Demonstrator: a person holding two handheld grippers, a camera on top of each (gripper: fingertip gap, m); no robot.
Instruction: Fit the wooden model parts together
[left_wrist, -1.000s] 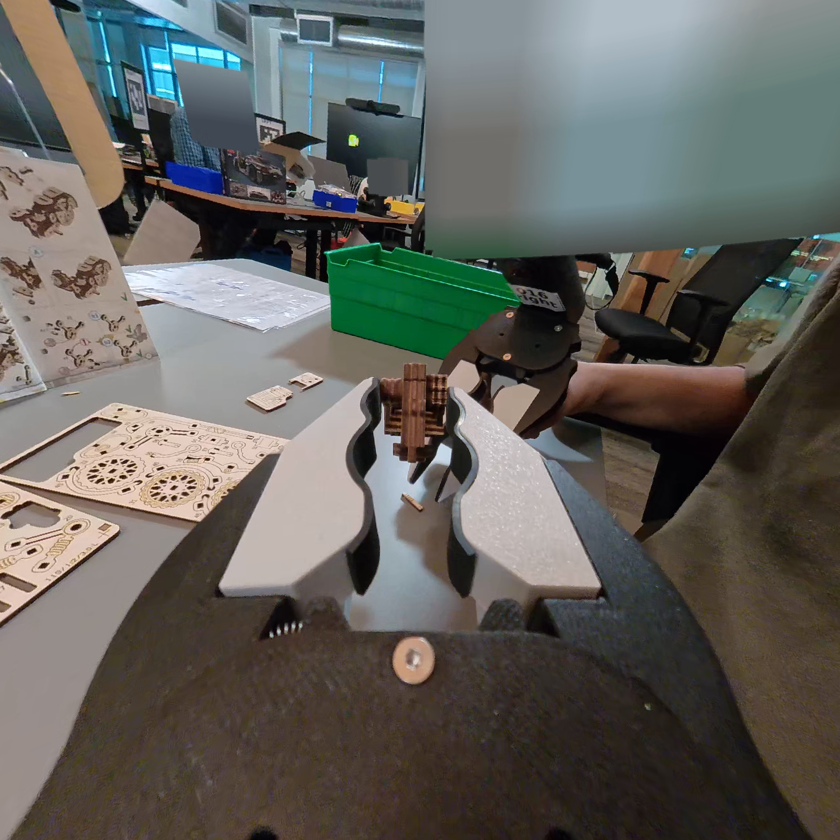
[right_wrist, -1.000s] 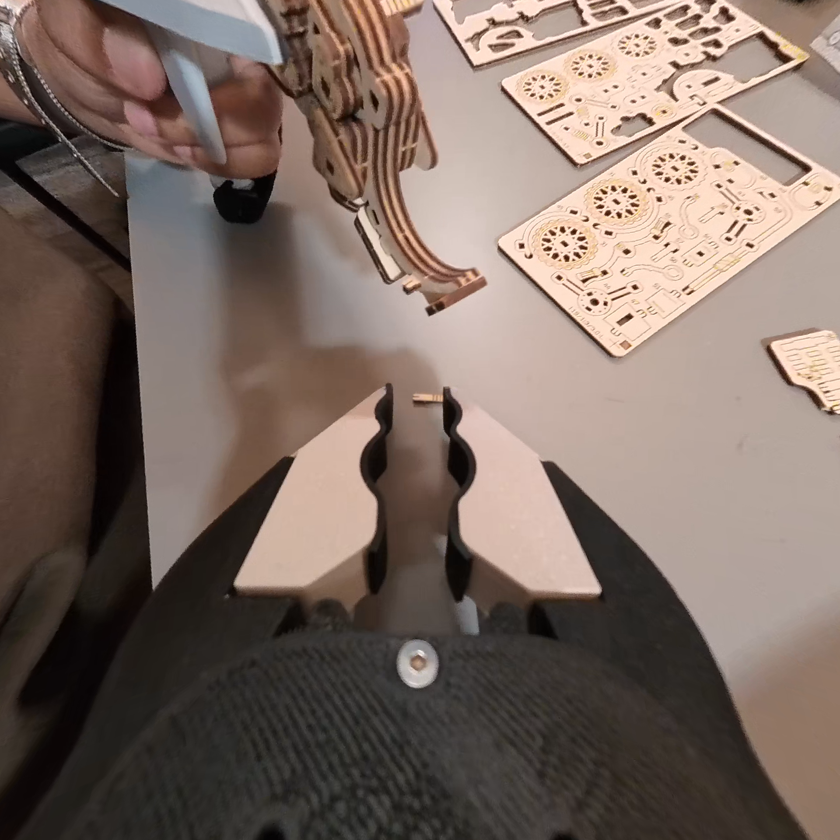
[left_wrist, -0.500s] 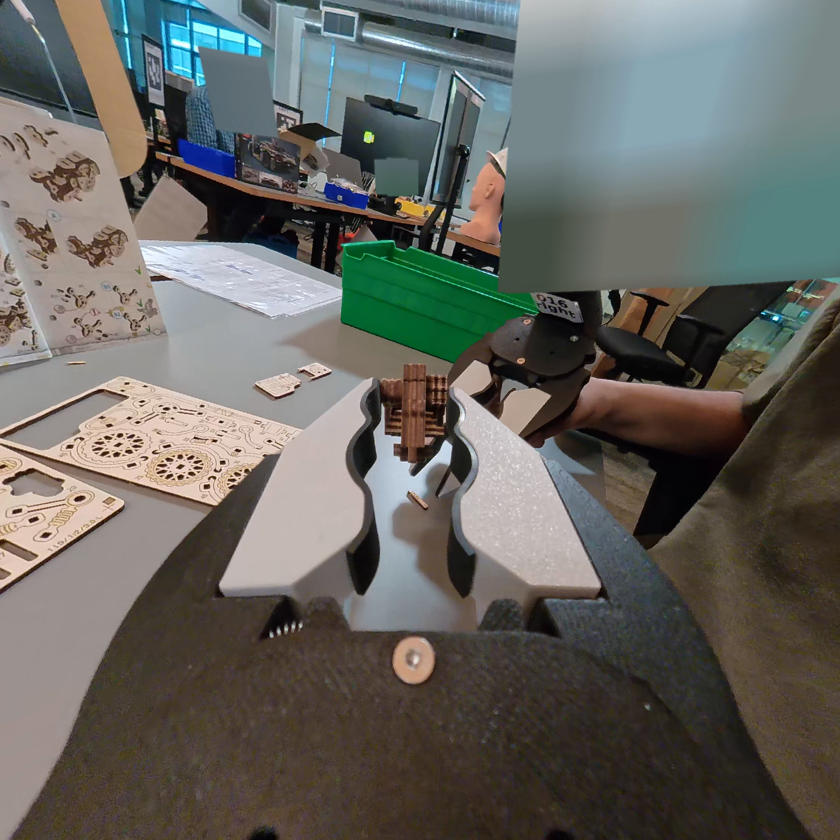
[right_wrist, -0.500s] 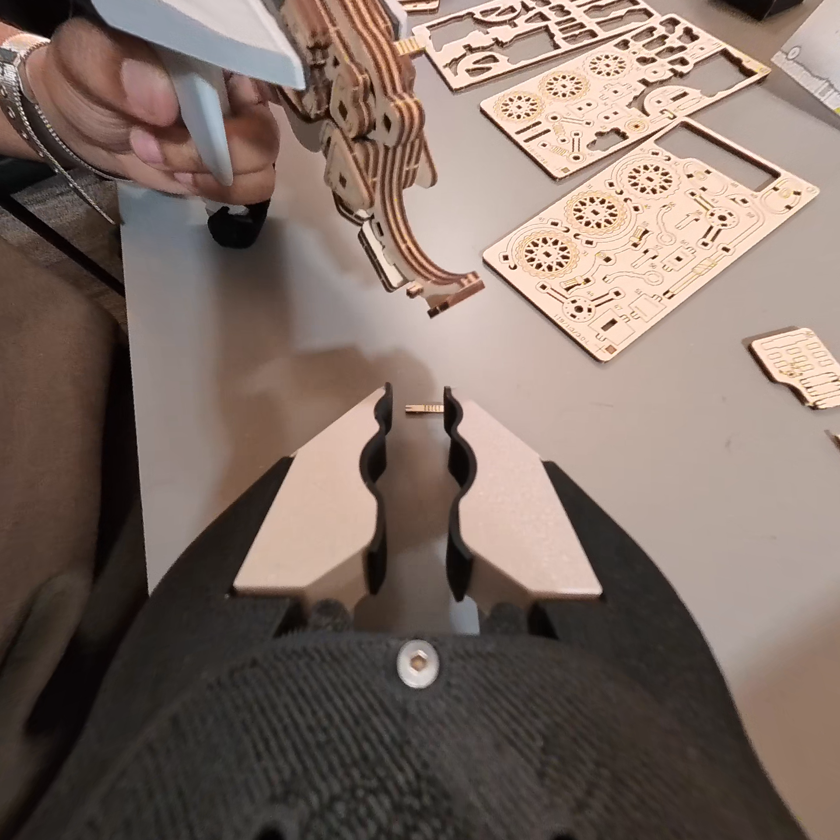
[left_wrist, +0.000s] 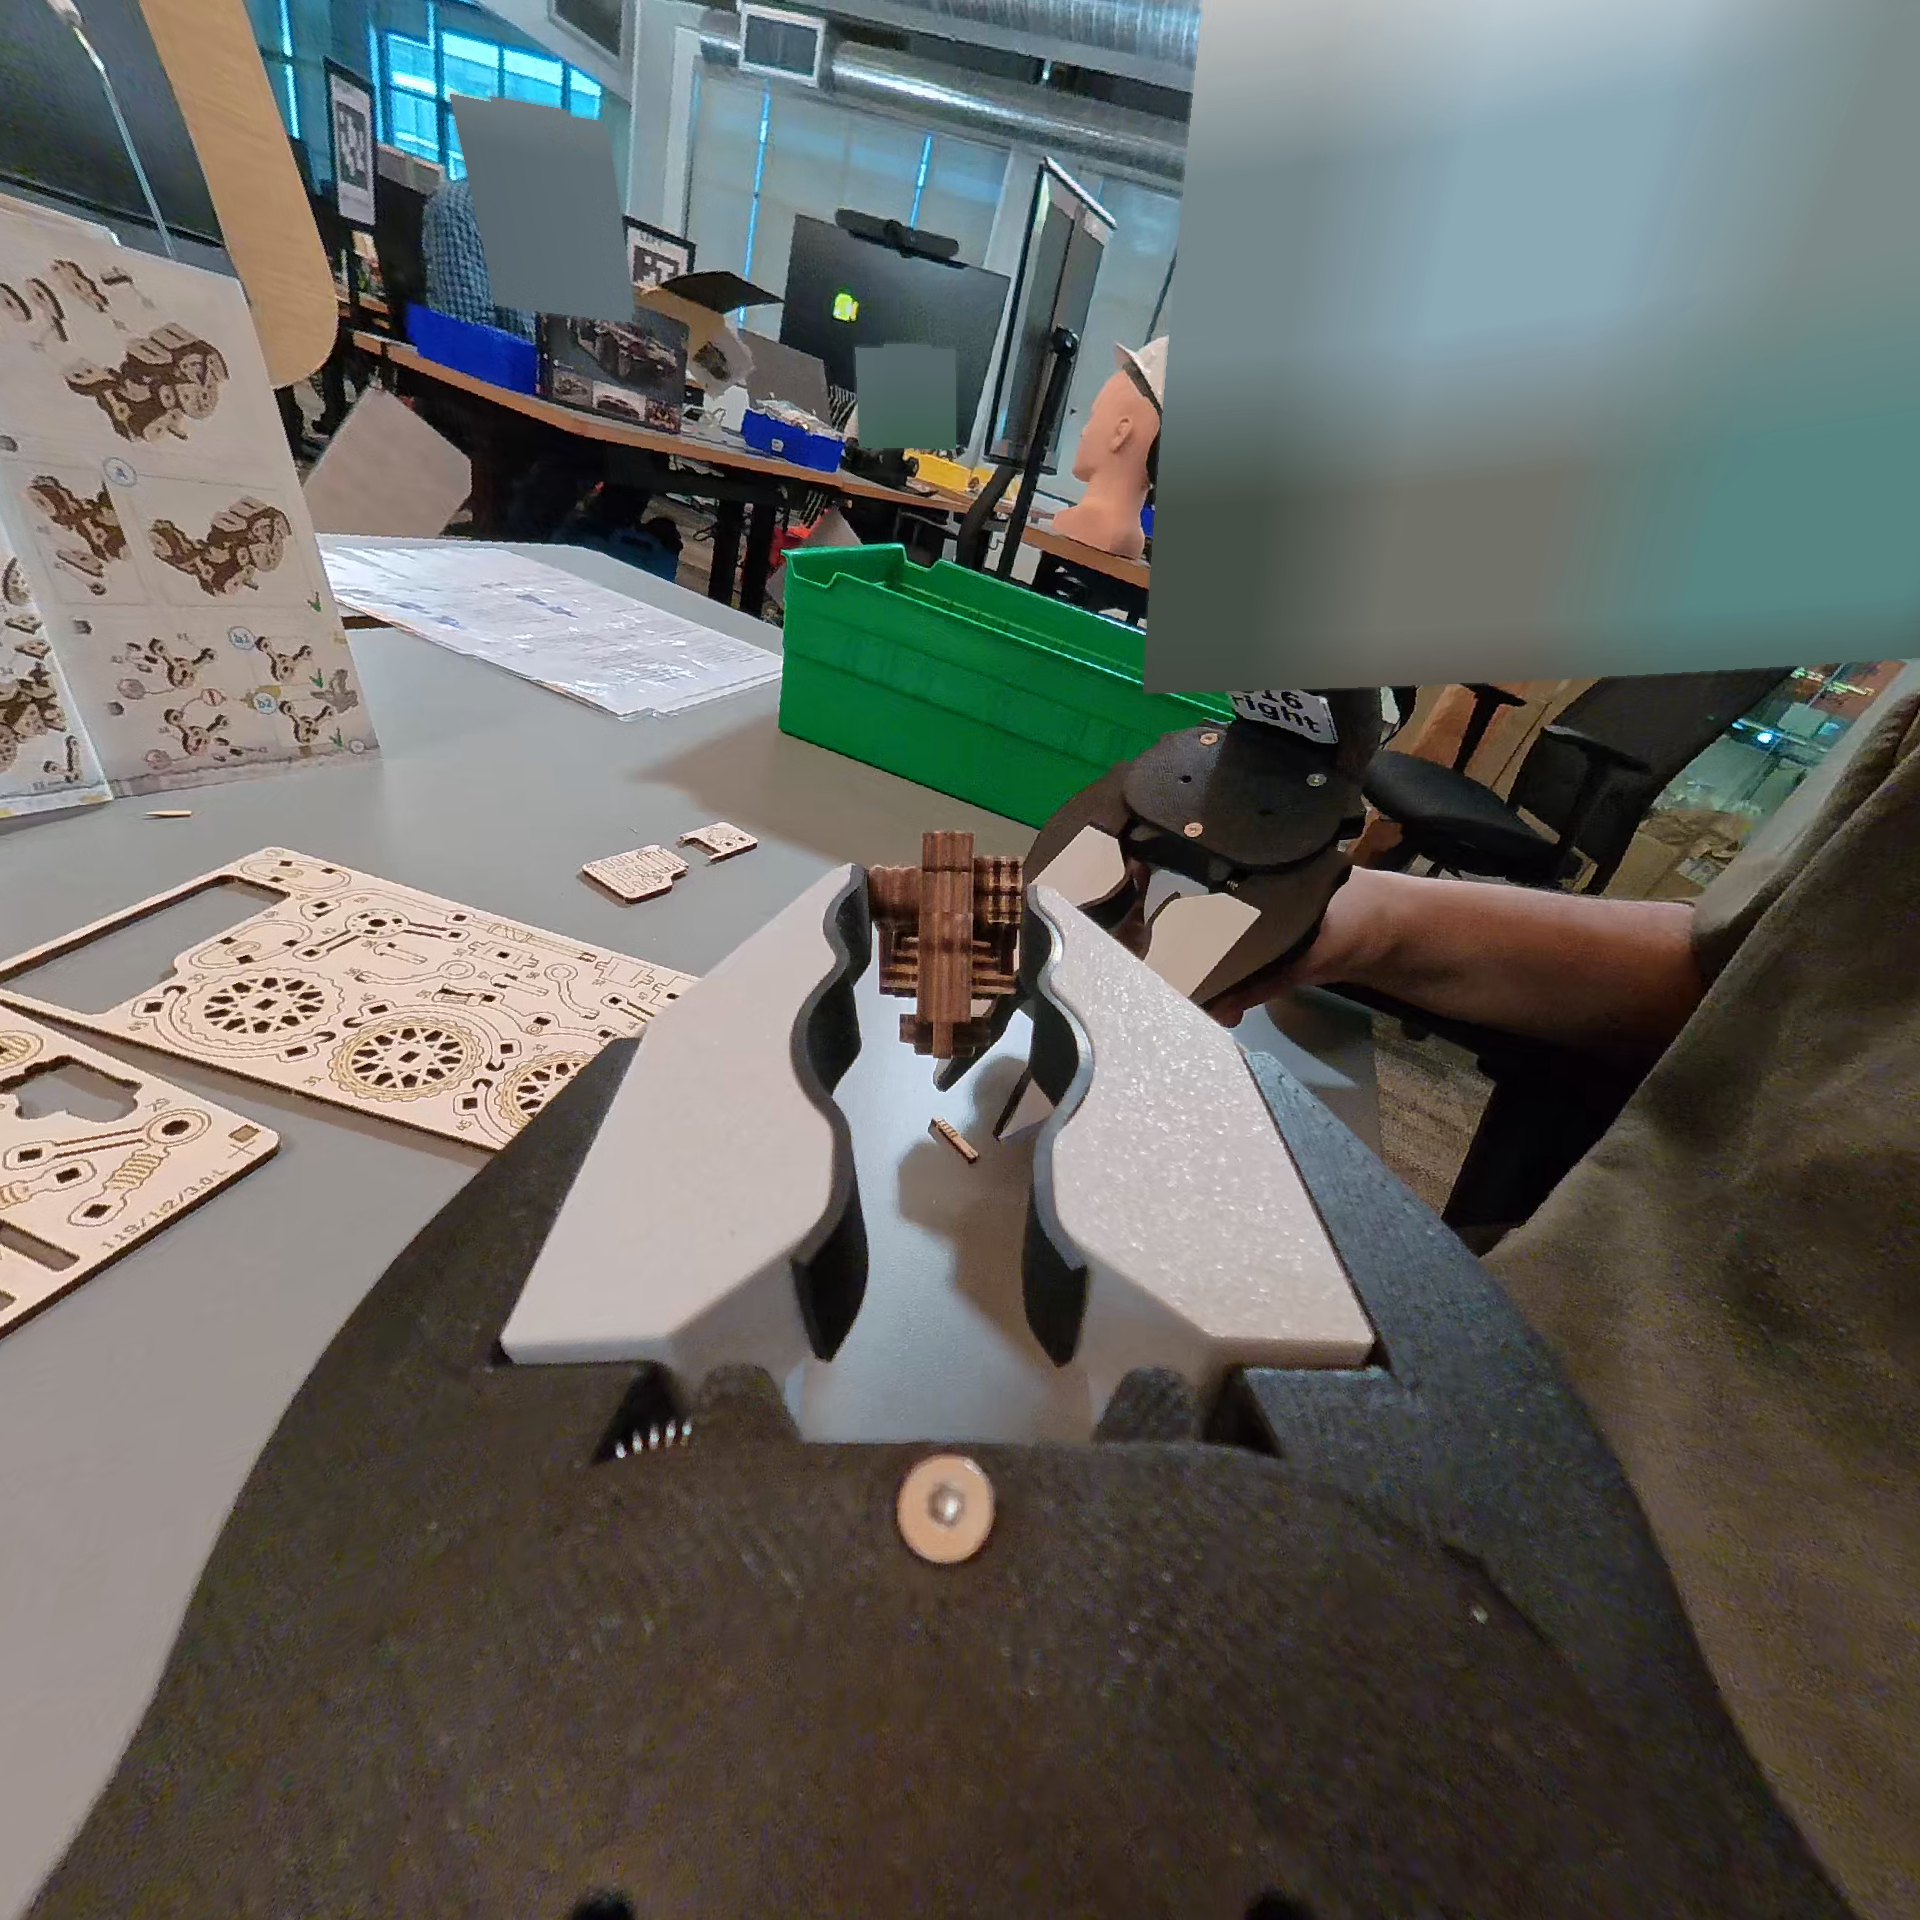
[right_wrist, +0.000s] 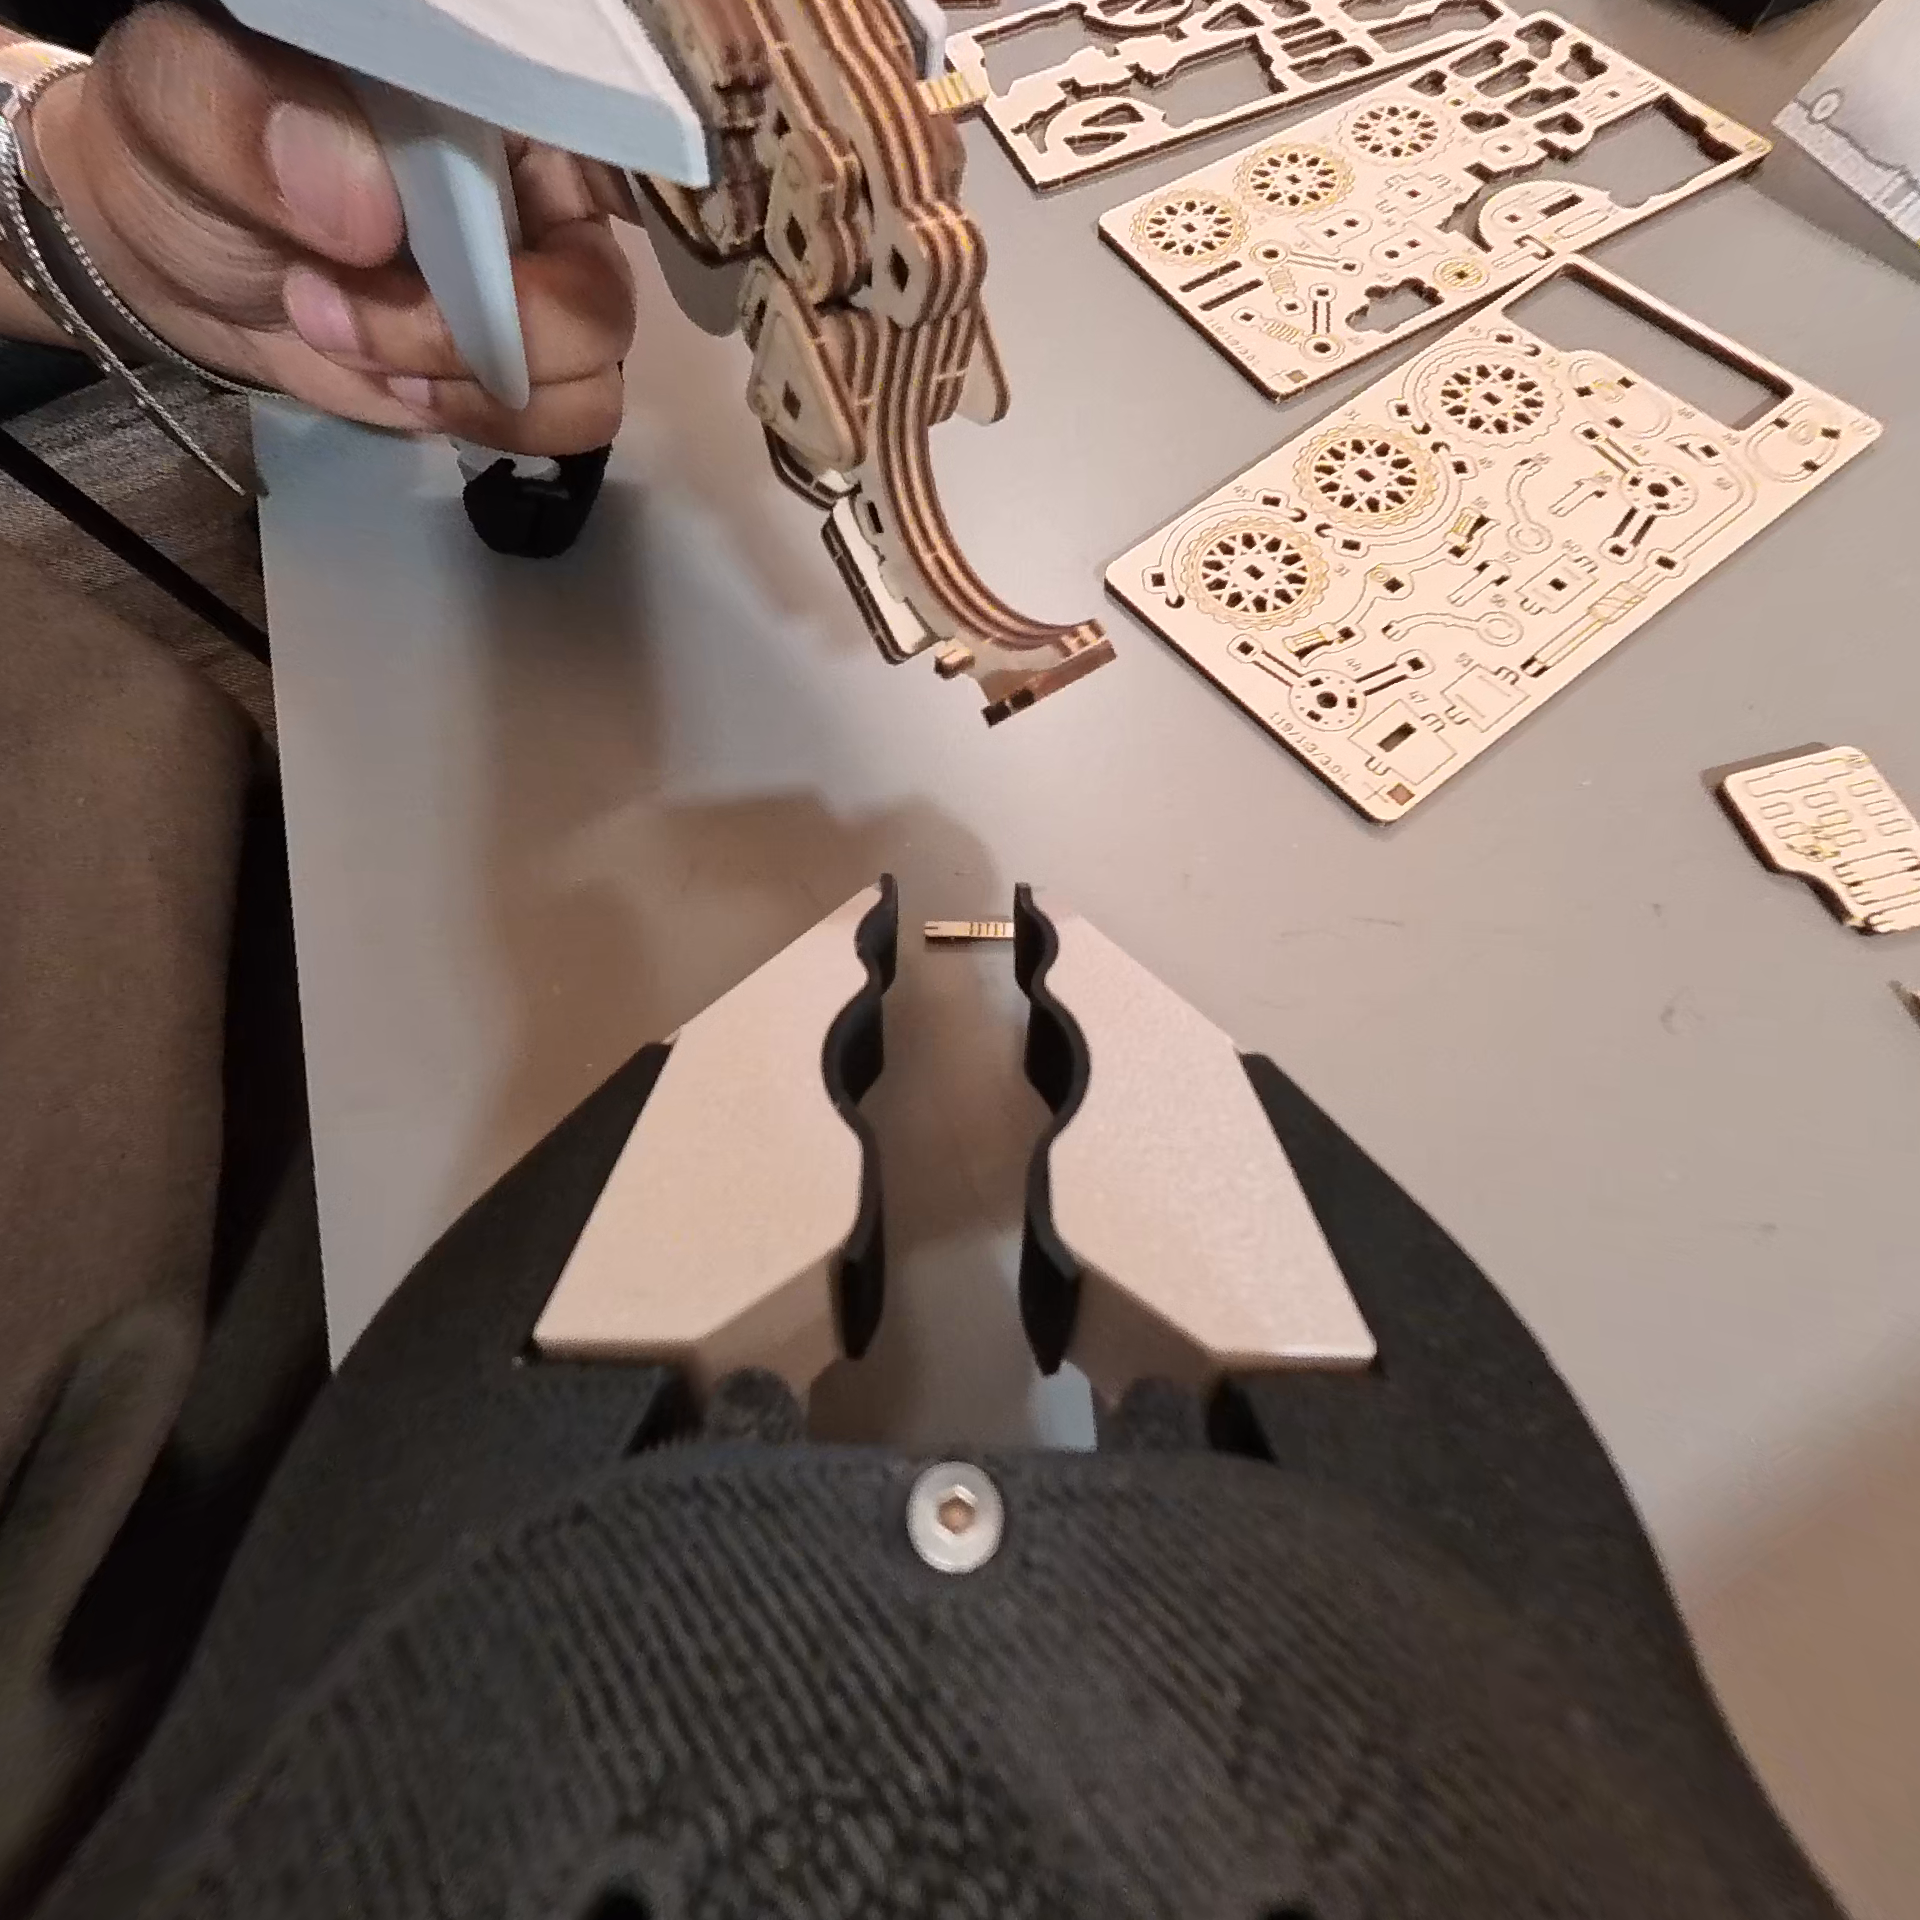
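Between the right gripper's (right_wrist: 949, 902) parted, empty fingers, flat on the grey table (right_wrist: 644, 790), lies the small wooden pin (right_wrist: 968, 929). Long axis runs crosswise to the fingers, tip to tip, so closing now would press on its ends, not its flanks.

Left gripper (left_wrist: 943, 914) is clamped on the half-built wooden model (right_wrist: 873, 343), held in the air above and beyond the pin. The model's curved tail hangs down and points toward the right gripper; the body's long axis is steep, tilted.

Risks, as I judge them:
- Pin is thin and lies flat. Fingertips may ride over it, or skid it toward the table edge just to the left.
- End-on squeeze could flip it or shoot it out.
- Model is gripped only at its top, so pushing a pin in could twist it in the grip or stress the layered tail.

Part sheets (right_wrist: 1496, 540) lie well to the right, out of the way.
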